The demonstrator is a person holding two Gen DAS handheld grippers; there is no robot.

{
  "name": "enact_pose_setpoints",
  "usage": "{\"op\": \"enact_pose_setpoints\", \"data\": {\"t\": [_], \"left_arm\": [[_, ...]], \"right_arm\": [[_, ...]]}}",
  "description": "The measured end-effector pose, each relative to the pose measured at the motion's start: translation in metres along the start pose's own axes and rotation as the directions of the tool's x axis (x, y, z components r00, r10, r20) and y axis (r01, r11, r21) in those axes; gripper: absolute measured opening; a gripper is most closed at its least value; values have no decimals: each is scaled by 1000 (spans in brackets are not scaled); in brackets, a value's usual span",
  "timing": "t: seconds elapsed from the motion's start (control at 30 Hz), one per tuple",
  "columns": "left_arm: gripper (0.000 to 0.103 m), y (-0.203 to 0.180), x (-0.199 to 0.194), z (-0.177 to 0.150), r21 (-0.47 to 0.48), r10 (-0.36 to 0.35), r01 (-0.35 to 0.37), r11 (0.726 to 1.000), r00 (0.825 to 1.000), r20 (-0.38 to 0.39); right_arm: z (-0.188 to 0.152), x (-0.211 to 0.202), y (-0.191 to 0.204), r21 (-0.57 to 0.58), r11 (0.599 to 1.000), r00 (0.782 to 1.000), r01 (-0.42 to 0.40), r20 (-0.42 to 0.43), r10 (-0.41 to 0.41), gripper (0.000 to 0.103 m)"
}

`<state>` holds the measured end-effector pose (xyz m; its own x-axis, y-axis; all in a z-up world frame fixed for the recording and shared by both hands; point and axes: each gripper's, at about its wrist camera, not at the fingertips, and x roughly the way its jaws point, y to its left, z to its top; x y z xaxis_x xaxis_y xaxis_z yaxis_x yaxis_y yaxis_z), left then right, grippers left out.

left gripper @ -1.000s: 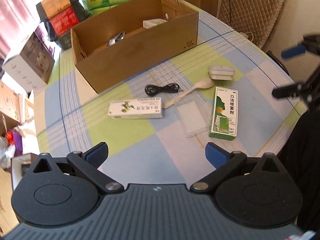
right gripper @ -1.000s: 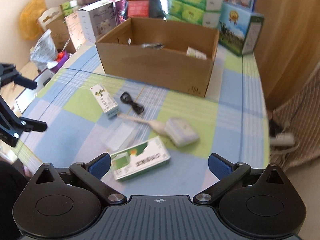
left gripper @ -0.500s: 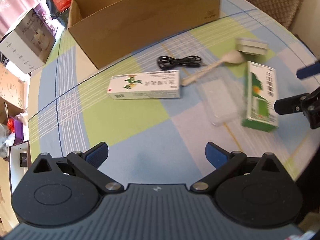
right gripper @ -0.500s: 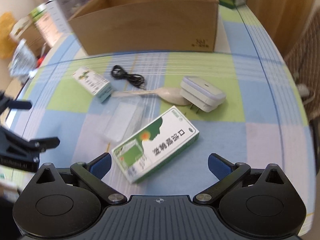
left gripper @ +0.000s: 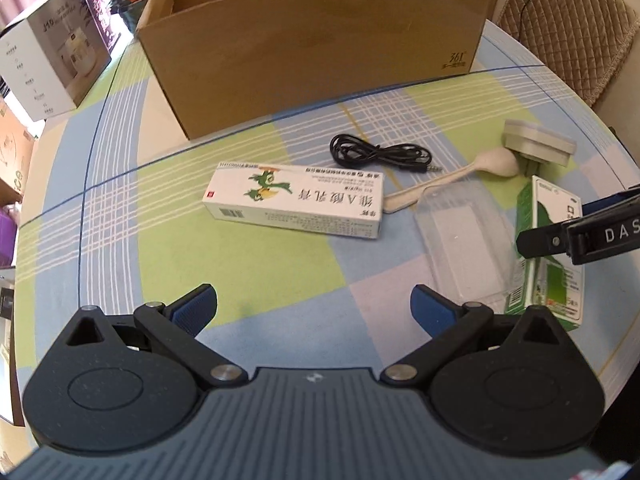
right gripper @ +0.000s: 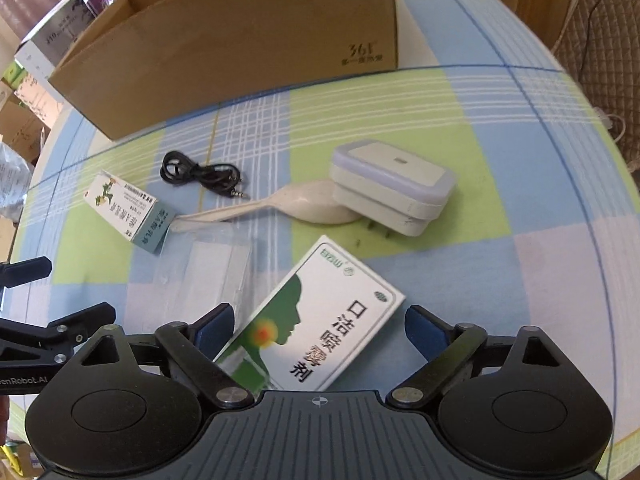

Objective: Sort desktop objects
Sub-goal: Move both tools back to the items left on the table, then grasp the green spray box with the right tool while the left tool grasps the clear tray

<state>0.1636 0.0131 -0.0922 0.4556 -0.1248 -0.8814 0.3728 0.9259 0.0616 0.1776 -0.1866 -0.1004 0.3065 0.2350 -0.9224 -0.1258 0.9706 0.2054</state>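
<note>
Right gripper [right gripper: 318,334]: released, jaws spread wide, low over the green spray box [right gripper: 316,320]; the box lies between the blue pads, no contact that I can confirm.
Left gripper [left gripper: 314,310]: released, jaws wide, hovering above bare tablecloth [left gripper: 248,264]; nothing between the pads.
Nearest to left gripper: white ointment box [left gripper: 296,205] at 12 o'clock, lying flat.
Clear plastic case [left gripper: 464,236]: at 2 o'clock from the left gripper, just beside the spray box.
Beyond, right view: spoon [right gripper: 276,206] at 12 o'clock, bowl touching the grey plug adapter [right gripper: 394,186] at 1 o'clock; black cable [right gripper: 200,174] coiled at 11 o'clock.
Cardboard box [right gripper: 248,44]: at 12 o'clock, far edge of the table; inside not visible.
Progress: six items lie loose on the table, none held. Judged early or mid-task.
Next step (judgement): close on the spray box, carry it to the cardboard box.
</note>
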Motion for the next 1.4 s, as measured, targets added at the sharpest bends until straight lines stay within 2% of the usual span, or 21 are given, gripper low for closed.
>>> {"op": "enact_pose_setpoints", "data": {"t": [0.13,0.3,0.4,0.5,0.63,0.83,1.03,1.17,1.4], "left_arm": [[101,1,-1,-1,2,-3,3,1000,1000,1],[101,-12,-5,-3,30,-34,34,999,999,2],[101,-26,-9,1,47,-60,60,997,998,11],[100,-41,-10,6,59,-98,96,994,995,24],[89,-61,-1,14,77,-130,129,989,991,13],[79,-80,11,23,84,-161,159,984,987,11],[52,-80,26,22,69,-157,157,985,988,-11],[52,-73,22,17,67,-163,164,984,987,-14],[52,-57,12,-2,77,-135,135,988,991,-13]], "right_arm": [[-2,0,4,-47,999,1000,6,-2,-7,85],[-3,-16,3,-135,991,1000,22,-12,-24,58],[-2,-26,-5,-170,983,998,63,2,-63,54],[-1,-32,-14,-185,979,996,85,13,-84,53],[2,-34,-26,-164,984,998,66,7,-66,54],[3,-29,-34,-194,980,999,46,-9,-49,55],[3,-24,-34,-236,970,999,53,3,-54,55],[2,-23,-31,-249,966,998,66,14,-64,55],[-8,-26,-25,-275,960,998,59,34,-51,54]]}}
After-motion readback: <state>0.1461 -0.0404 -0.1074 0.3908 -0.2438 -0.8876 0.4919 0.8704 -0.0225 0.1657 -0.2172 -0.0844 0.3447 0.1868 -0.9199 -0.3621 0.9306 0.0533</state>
